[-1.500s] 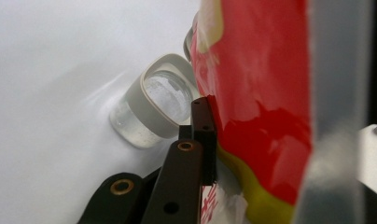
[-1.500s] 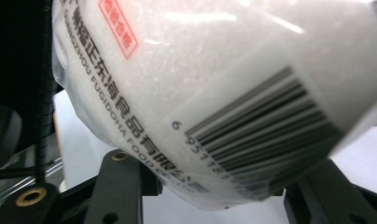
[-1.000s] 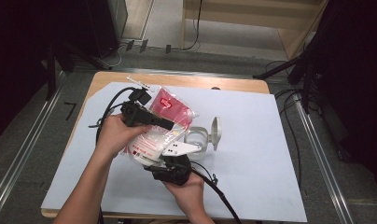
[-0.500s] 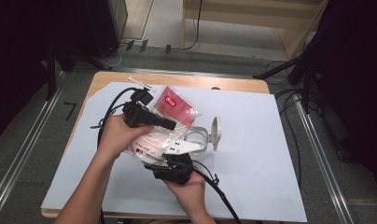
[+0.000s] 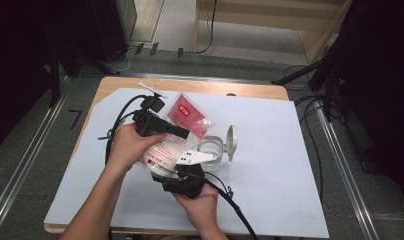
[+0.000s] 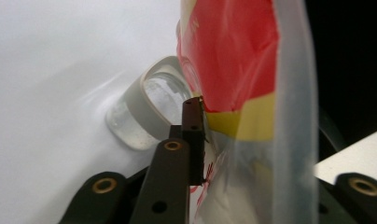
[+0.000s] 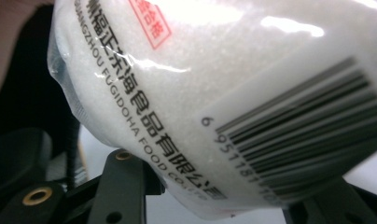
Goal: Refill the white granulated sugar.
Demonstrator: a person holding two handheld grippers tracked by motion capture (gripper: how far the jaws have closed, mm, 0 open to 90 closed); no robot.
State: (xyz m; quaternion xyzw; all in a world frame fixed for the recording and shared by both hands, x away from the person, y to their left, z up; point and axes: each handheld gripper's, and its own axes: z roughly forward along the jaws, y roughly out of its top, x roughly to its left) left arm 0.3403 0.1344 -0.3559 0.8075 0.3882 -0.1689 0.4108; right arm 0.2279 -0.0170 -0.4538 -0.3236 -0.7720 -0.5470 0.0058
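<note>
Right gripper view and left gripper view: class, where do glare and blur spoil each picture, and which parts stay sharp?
Right gripper view: white glare washes out the top of the clear plastic bag of white granules, while its barcode and black lettering stay fairly sharp. Left gripper view: the bag's red and yellow print looms close and blurred, the paper-covered table is overexposed, and the clear round jar looks soft.

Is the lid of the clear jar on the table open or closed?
Open. In the high view the jar stands on the white table cover, and its hinged lid is flipped up at its right side.
</note>
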